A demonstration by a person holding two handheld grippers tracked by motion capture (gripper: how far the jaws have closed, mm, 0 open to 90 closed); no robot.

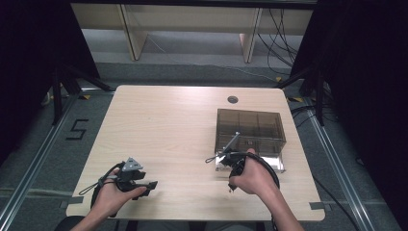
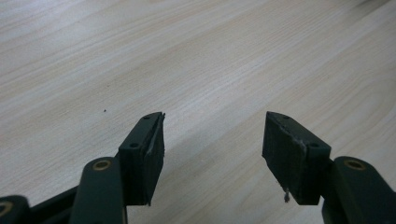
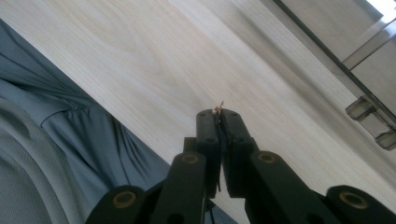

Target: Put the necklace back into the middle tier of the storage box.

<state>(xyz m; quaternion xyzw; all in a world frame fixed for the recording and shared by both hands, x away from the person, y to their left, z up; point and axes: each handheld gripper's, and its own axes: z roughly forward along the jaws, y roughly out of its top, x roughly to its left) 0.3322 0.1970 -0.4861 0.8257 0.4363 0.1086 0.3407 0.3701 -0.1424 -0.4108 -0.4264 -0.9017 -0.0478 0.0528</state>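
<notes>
Pinching something tiny, right hand-held gripper (image 3: 219, 114) is closed.

High view overhead, tongs views close, sharing table (image 1: 168, 130)
</notes>
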